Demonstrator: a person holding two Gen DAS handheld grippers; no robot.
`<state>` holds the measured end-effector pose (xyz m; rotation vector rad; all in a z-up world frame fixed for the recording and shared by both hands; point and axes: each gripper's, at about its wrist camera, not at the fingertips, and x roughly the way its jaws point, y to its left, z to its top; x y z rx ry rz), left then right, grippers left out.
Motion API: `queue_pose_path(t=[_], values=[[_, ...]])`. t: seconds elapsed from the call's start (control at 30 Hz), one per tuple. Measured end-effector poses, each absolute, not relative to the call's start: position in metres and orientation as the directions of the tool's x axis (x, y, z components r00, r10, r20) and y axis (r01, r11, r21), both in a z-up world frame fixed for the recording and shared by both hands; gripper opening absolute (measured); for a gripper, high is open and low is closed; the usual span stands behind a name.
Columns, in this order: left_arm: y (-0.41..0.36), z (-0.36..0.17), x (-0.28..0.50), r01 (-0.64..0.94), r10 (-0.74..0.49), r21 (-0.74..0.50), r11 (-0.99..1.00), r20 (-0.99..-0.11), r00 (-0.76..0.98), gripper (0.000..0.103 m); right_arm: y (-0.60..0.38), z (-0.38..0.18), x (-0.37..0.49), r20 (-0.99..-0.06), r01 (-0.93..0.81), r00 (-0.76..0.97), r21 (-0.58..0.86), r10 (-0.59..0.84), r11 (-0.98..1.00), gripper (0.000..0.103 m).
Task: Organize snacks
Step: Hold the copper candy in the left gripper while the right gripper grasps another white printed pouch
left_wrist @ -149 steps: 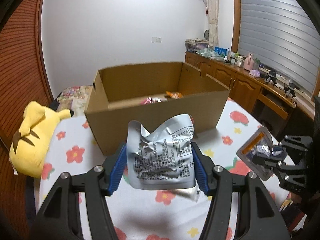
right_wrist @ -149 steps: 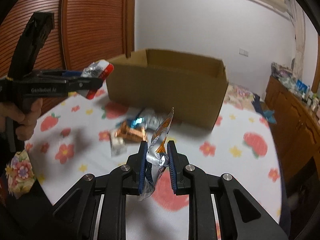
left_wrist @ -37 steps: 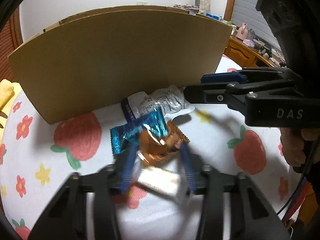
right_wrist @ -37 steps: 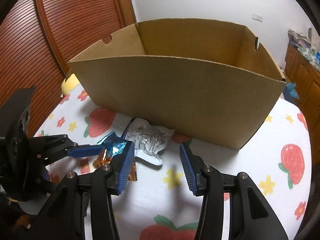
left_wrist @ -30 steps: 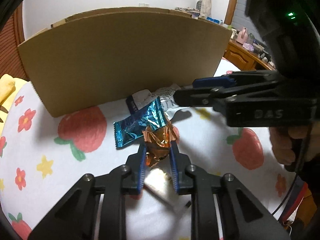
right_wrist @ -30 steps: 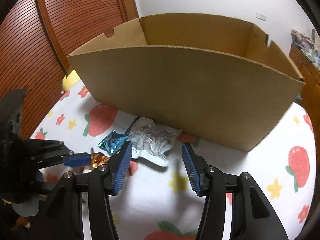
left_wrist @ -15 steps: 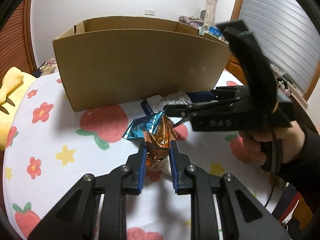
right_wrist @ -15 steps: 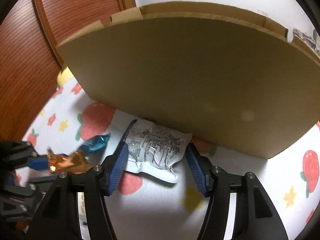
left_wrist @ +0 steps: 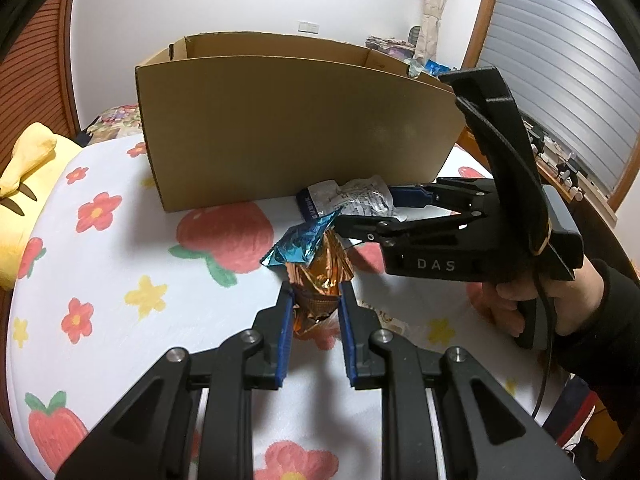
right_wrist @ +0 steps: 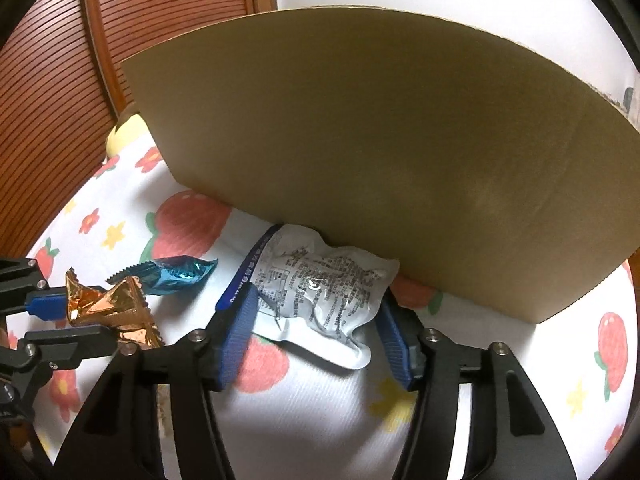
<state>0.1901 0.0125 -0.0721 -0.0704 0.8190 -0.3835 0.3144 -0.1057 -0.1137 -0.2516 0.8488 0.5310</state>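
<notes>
Pinching a crumpled orange foil snack, the left gripper has its blue pads drawn in narrow on either side of the wrapper's lower half, so the packet stands up between them above the flowered tablecloth. It points toward the far cardboard box, level and low over the table. From the right wrist view the same gripper comes in from the left edge, the orange wrapper caught between its fingers.

A blue foil snack lies on the cloth just beyond the orange one, its end touching or overlapping it; in the right view it sits apart to the left of the white packet.

The right gripper is spread wide, one blue pad on each side of a white printed snack pouch that lies flat at the foot of the box's near wall. Whether the pads touch the pouch cannot be told. In the left view this gripper reaches in from the right, held by a hand gripping its handle, fingers pointing left toward the pouch.

A yellow plush toy rests at the far left edge of the table.
</notes>
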Motion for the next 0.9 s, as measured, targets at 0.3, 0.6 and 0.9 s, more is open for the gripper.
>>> queue_pose_path(t=[0.3,0.6,0.9], values=[[0.014,-0.072,0.187,0.302,-0.360,-0.211,0.930,-0.695,0.622,0.019,-0.108,-0.113,0.302,-0.767,-0.551,0.523,0.029,0.372,0.834,0.043],[0.015,-0.075,0.191,0.290,-0.351,-0.210,0.934,-0.699,0.623,0.019,-0.111,-0.113,0.285,-0.763,-0.562,0.512,0.049,0.394,0.825,0.042],[0.014,-0.079,0.192,0.284,-0.341,-0.203,0.937,-0.704,0.622,0.019,-0.117,-0.104,0.269,-0.746,-0.575,0.519,0.057,0.418,0.816,0.023]])
